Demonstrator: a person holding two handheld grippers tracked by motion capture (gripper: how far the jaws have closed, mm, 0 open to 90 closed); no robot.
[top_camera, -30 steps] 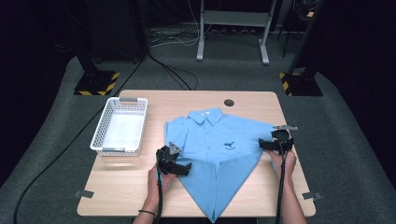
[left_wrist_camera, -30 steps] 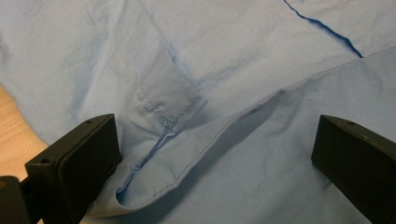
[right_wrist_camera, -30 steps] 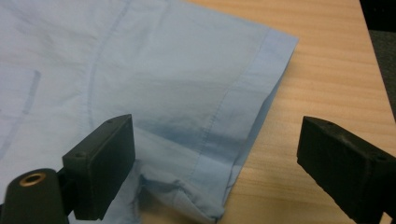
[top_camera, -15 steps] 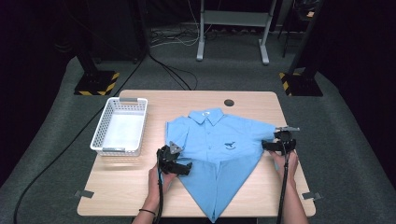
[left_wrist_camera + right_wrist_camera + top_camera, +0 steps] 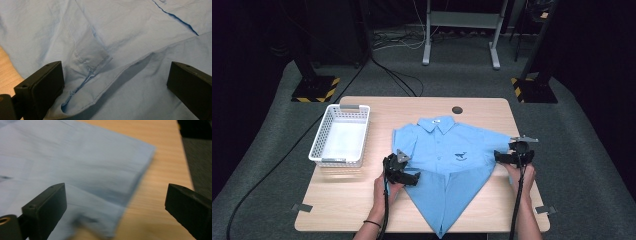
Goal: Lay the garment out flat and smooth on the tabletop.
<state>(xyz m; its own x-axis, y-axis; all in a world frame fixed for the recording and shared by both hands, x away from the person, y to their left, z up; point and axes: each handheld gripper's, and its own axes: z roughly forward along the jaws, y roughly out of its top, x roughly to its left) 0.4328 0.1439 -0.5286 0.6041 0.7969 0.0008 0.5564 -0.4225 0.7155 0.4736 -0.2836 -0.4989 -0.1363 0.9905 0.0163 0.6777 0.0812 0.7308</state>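
A light blue short-sleeved shirt (image 5: 452, 155) lies face up on the wooden table (image 5: 377, 210), its lower sides folded in to a point at the front edge. My left gripper (image 5: 414, 178) rests on the shirt's left side, with a folded sleeve hem (image 5: 93, 58) between its wide-open jaws, which grip nothing (image 5: 116, 75). My right gripper (image 5: 498, 157) sits at the right sleeve (image 5: 82, 170). Its jaws have just been opening and now stand wide (image 5: 116, 195). The sleeve's edge lies between them without being pinched.
A white mesh basket (image 5: 341, 135) stands empty at the table's left. A dark round cable hole (image 5: 457, 109) sits near the far edge. Bare wood lies left of the shirt and along the right edge. Cables trail from both grippers toward the person.
The right gripper has shifted slightly to the right at the sleeve. The left gripper and the shirt have stayed where they were.
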